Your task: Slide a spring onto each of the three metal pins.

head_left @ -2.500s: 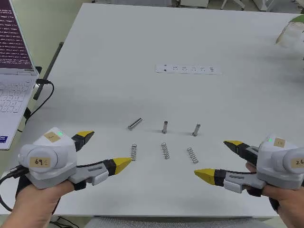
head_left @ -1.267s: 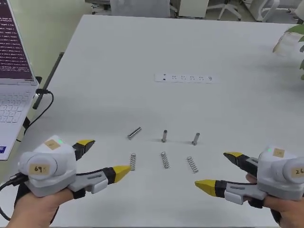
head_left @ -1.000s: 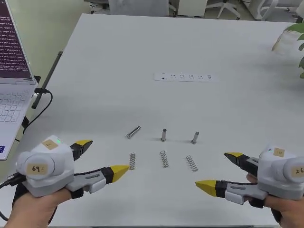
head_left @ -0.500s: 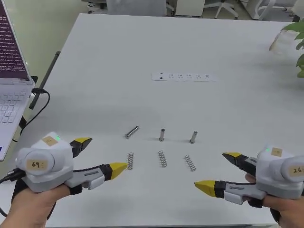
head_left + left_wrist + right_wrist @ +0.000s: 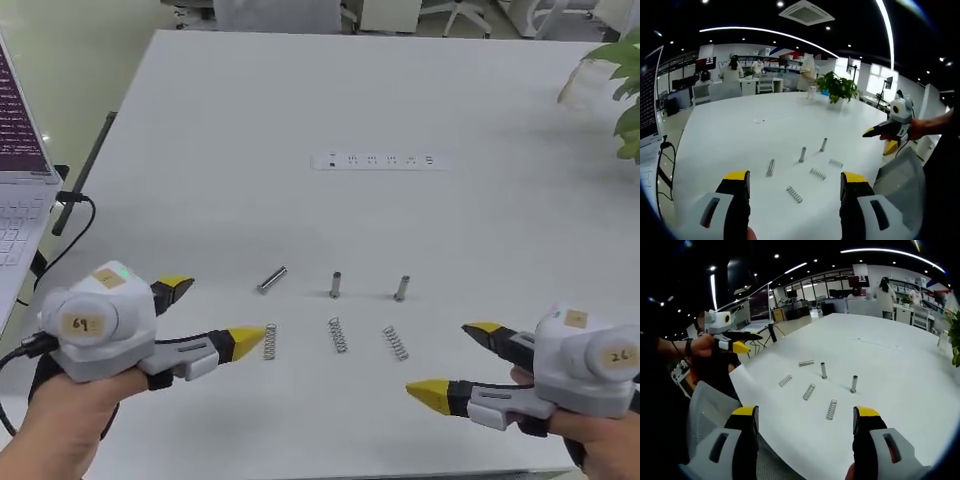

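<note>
Left gripper (image 5: 218, 310): you are holding it released, jaws spread, near the left spring (image 5: 269, 341).
Right gripper (image 5: 449, 359): you are holding it released, empty.
Springs (image 5: 337, 334): lying in a row on the table (image 5: 300, 100).
Pins (image 5: 335, 284): sitting just behind them, the left pin (image 5: 271, 279) lying flat.

We see bright, even overhead light on the white desk (image 5: 300, 100), where the pins (image 5: 335, 285) cast only faint, soft shadows. In both gripper views the ceiling strips (image 5: 765, 31) bend with fisheye distortion, and the far room softens toward the edges.
</note>
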Motion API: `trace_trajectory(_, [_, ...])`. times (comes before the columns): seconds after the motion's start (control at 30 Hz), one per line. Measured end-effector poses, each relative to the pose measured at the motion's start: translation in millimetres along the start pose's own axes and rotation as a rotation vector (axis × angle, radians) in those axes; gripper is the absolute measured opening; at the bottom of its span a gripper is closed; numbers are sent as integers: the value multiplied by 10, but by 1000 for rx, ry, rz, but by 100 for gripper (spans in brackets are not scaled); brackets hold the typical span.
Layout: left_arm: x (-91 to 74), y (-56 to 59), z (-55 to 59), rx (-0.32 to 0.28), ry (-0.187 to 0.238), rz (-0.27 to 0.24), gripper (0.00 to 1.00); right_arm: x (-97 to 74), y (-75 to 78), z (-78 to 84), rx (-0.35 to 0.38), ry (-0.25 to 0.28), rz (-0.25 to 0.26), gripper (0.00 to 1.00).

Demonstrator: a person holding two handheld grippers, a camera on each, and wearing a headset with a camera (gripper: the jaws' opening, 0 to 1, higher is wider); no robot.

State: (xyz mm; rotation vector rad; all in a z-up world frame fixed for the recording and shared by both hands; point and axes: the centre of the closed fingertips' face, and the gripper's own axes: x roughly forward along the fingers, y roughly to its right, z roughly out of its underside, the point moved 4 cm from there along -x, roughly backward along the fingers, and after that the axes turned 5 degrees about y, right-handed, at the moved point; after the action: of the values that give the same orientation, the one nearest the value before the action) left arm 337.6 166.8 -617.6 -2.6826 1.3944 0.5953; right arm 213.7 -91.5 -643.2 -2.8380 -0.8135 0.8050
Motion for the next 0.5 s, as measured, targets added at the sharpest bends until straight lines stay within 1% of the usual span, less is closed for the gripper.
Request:
trace_trajectory(0.07, [29,-6,-8,5,-5,6,70,-2,2,0,1,0,1,76])
trace_trajectory(0.1, [52,-27,-14,14,-9,9,70,-4,4,2,0,-1,2,76])
trace_trajectory(0.37, [207,-142,-77,23,-10,23,69,-18,14,5,1,-3,1,77])
trace_trajectory(0.5, [270,-181,-112,28,-15,27,69,-25,17,2,0,-4,0,78])
